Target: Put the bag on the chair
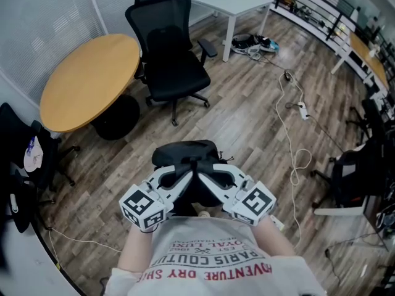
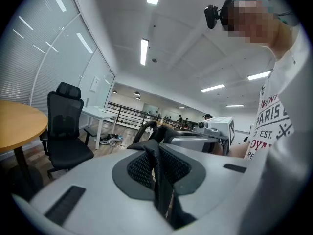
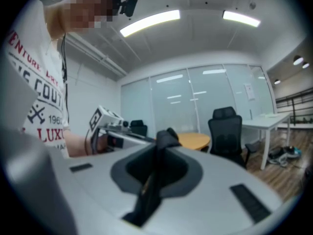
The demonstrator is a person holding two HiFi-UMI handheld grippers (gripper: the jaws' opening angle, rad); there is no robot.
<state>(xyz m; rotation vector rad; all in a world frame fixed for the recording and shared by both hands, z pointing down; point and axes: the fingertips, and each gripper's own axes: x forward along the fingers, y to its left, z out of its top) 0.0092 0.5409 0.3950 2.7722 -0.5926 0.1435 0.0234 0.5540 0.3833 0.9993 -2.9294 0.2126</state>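
Observation:
A black bag (image 1: 185, 155) hangs in front of me above the wooden floor, held up by its straps. My left gripper (image 1: 186, 174) is shut on one black strap (image 2: 160, 182), which runs down between its jaws. My right gripper (image 1: 207, 174) is shut on the other strap (image 3: 152, 182) in the same way. The two grippers meet tip to tip over the bag's near edge. A black office chair (image 1: 171, 57) stands about a metre ahead, its seat bare; it also shows as the chair (image 2: 65, 131) at the left and the chair (image 3: 228, 134) at the right.
A round wooden table (image 1: 86, 79) stands left of the chair. Behind it is a white desk (image 1: 229, 2) with shoes (image 1: 254, 42) beside its leg. A power strip (image 1: 303, 110) and cables trail over the floor at right. More dark chairs stand at both sides.

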